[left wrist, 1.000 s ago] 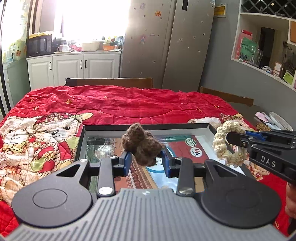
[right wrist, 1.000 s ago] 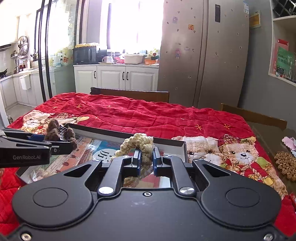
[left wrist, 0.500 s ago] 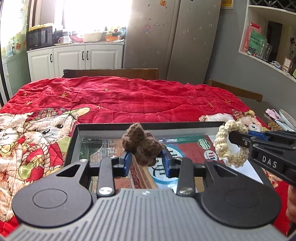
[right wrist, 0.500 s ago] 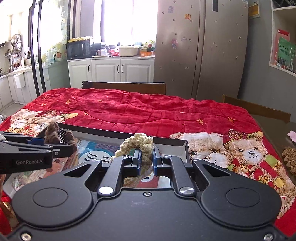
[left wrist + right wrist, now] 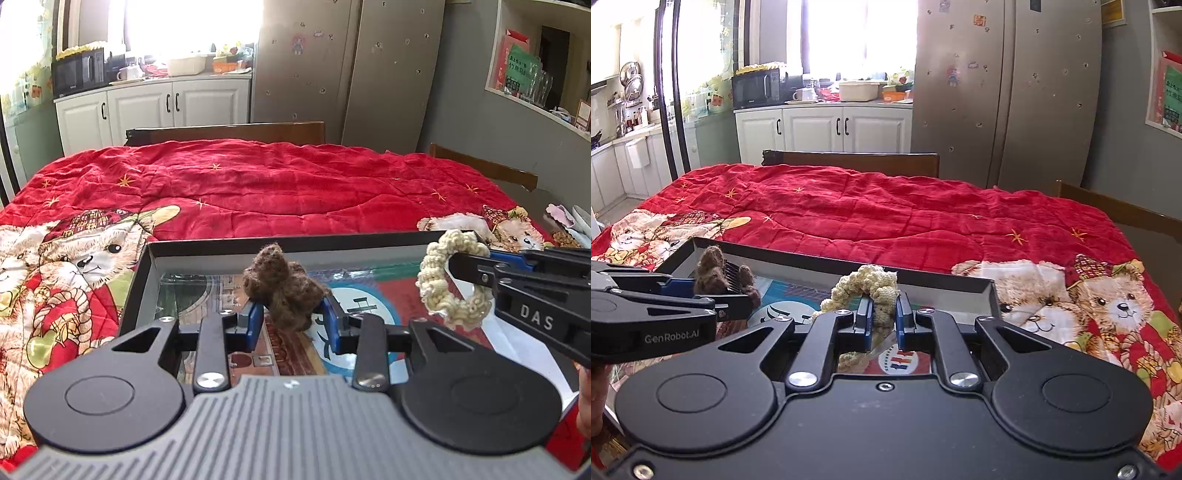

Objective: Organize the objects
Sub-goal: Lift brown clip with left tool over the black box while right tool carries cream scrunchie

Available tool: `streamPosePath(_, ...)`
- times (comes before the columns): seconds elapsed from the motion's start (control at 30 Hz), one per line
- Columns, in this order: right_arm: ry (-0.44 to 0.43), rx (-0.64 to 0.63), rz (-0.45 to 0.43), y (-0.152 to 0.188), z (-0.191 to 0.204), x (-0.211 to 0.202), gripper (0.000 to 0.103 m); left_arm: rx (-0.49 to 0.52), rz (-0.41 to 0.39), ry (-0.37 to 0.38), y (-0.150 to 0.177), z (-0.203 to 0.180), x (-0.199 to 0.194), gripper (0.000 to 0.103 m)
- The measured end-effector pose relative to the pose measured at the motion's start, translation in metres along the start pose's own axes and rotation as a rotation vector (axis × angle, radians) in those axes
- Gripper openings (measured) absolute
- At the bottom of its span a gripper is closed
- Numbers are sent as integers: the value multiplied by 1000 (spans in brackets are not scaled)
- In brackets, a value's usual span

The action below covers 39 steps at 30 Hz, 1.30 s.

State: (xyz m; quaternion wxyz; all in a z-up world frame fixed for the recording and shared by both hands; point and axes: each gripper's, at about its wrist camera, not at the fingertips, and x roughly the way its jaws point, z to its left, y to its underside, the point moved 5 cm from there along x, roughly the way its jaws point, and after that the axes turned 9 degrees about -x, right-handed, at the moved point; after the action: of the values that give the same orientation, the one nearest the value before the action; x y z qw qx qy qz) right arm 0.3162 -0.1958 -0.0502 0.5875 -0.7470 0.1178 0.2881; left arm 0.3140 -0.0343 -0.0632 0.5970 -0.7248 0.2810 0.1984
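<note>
Left gripper (image 5: 293, 319) clamped on brown scrunchie (image 5: 282, 291), fingers part-closed around bunched fabric; scrunchie held above tray (image 5: 144, 280), lobe poking up and away, long axis roughly slanting up-left. Right gripper (image 5: 882, 319) pinched nearly closed on cream scrunchie (image 5: 866, 286), also above tray, toward its right end. In left view cream ring hangs edge-up, opening facing sideways, long axis near vertical. Tray lies on red quilt (image 5: 280, 188), printed lining visible.
</note>
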Motion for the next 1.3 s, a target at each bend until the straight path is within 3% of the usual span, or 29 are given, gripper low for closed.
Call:
streamPosePath(0.5, -21, 33, 68, 7, -4, 29, 12, 1, 69, 12, 1, 0, 14, 39)
streamPosePath(1.3, -26, 21, 122, 12, -2, 37, 13, 12, 93, 5, 4, 0, 18, 40)
